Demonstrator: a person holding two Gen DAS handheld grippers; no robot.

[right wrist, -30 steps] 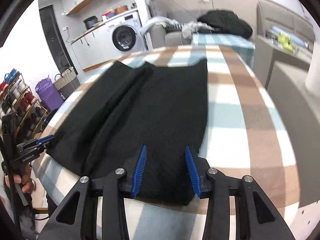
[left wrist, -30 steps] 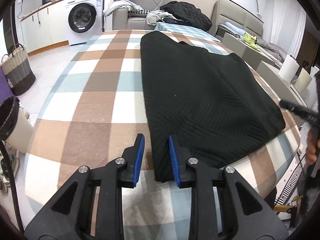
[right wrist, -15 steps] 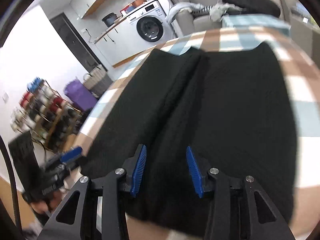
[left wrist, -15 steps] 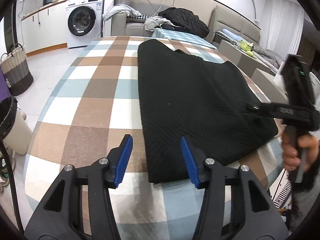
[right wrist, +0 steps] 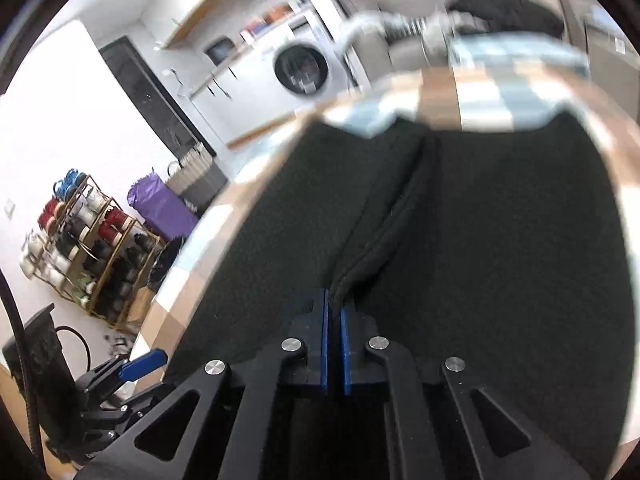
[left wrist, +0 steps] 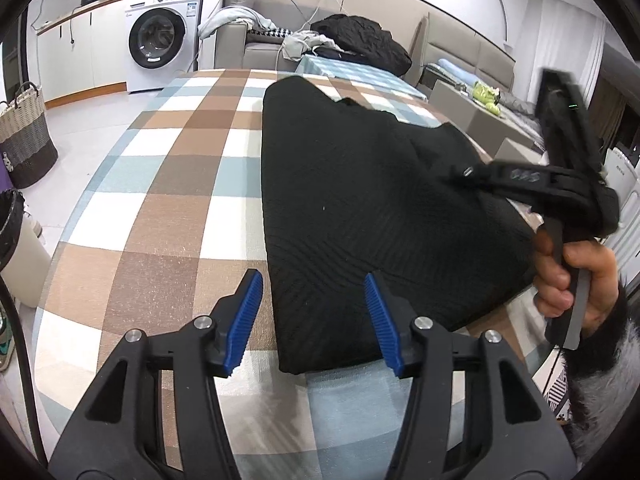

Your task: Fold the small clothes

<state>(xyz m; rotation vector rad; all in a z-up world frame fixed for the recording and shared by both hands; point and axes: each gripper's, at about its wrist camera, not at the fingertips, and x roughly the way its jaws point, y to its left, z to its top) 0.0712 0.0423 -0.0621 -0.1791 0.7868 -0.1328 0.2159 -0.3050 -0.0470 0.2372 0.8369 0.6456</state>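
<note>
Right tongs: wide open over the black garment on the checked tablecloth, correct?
No. The right tongs are shut, pinching a ridge of the black garment, as the right wrist view shows. The checked tablecloth part is right.

our left gripper point(left wrist: 312, 320) is matte black plastic, with two triangular cut-out arms, ribbed blue pads on the fingertips point(left wrist: 246, 316) and round silver screws at the joints. a thin black cable point(left wrist: 16, 344) curves along its left side. our right gripper point(right wrist: 334, 344) is built the same: black frame, blue pads, silver screws. seen from the left wrist view, it carries blurred pale lettering on its side and a small green light on its upright black body. our right hand point(left wrist: 576, 280) comes out of a fluffy grey and black sleeve point(left wrist: 600, 376).
</note>
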